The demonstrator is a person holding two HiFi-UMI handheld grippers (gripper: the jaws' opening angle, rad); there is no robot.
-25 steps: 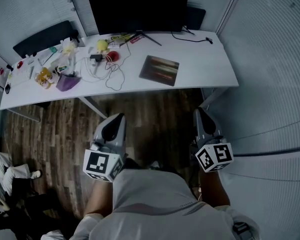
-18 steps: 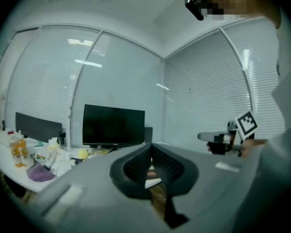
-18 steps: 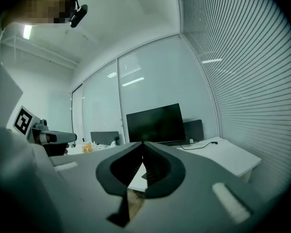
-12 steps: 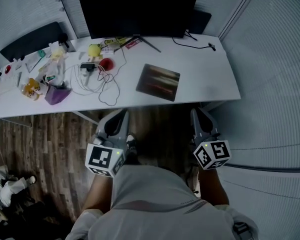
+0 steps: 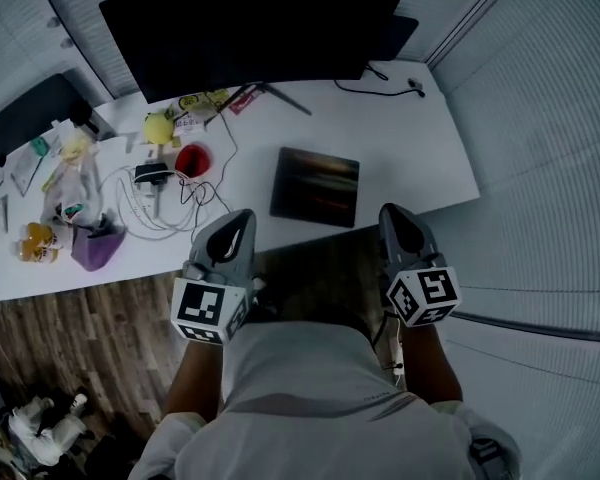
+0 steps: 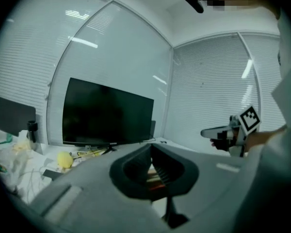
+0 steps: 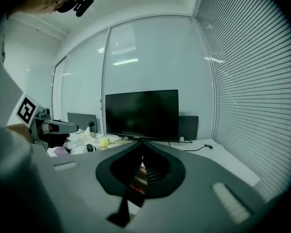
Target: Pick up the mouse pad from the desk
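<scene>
The mouse pad point(image 5: 315, 186), dark with reddish streaks, lies flat on the white desk point(image 5: 420, 158), near its front edge. My left gripper point(image 5: 240, 218) is shut and empty, with its tip at the desk edge just left of the pad. My right gripper point(image 5: 390, 213) is also shut and empty, at the front edge just right of the pad. Neither touches the pad. In the left gripper view the jaws point(image 6: 151, 147) meet, and the pad point(image 6: 155, 176) shows through the gap below them. The right gripper view shows its jaws point(image 7: 142, 144) together, with the pad point(image 7: 138, 176) beyond.
A big black monitor point(image 5: 250, 28) stands at the back of the desk. Left of the pad lie tangled white cables point(image 5: 170, 203), a red object point(image 5: 191, 158), a yellow ball point(image 5: 158, 128) and a purple container point(image 5: 95, 246). A black cable point(image 5: 380, 88) runs at the back right. Blinds close off the right side.
The person has stepped up to the desk. Both grippers, still shut, moved forward from above the wooden floor to the desk's front edge, either side of the mouse pad.
</scene>
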